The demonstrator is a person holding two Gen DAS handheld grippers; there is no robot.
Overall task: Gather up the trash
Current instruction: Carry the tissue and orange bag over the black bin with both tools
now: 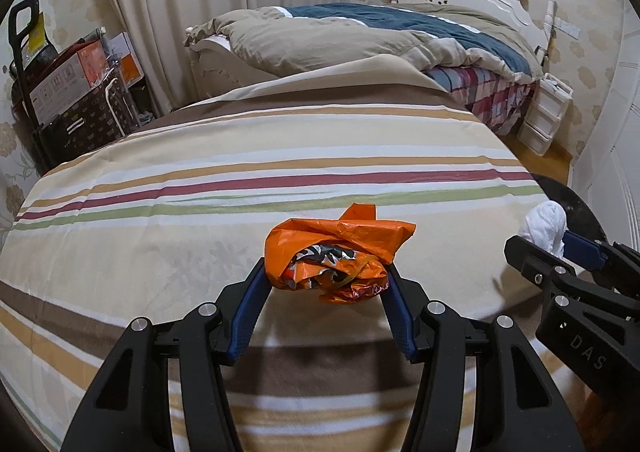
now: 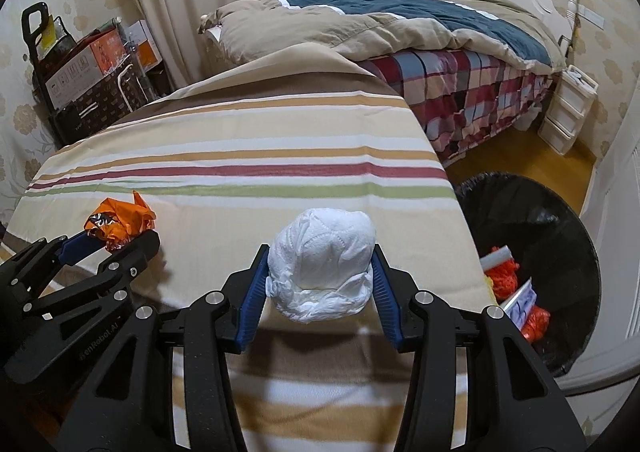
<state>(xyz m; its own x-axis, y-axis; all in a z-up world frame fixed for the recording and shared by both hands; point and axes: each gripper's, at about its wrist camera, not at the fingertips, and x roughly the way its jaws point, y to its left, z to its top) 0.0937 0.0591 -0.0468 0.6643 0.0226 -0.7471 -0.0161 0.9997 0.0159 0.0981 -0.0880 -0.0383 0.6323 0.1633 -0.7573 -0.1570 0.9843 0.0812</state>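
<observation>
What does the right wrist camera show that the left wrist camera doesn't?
Only the right wrist view looks into the black trash bin, with orange and white litter inside. Only the left wrist view shows the orange wrapper close up, clamped in the left hand-held gripper. Both show the striped cloth, the bed and the right hand-held gripper holding the white wad.

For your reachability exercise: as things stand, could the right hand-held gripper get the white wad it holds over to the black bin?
Probably yes. The right hand-held gripper is shut on the white wad, and the black bin stands open just to its right, beyond the striped cloth's edge, with nothing visible between them.
</observation>
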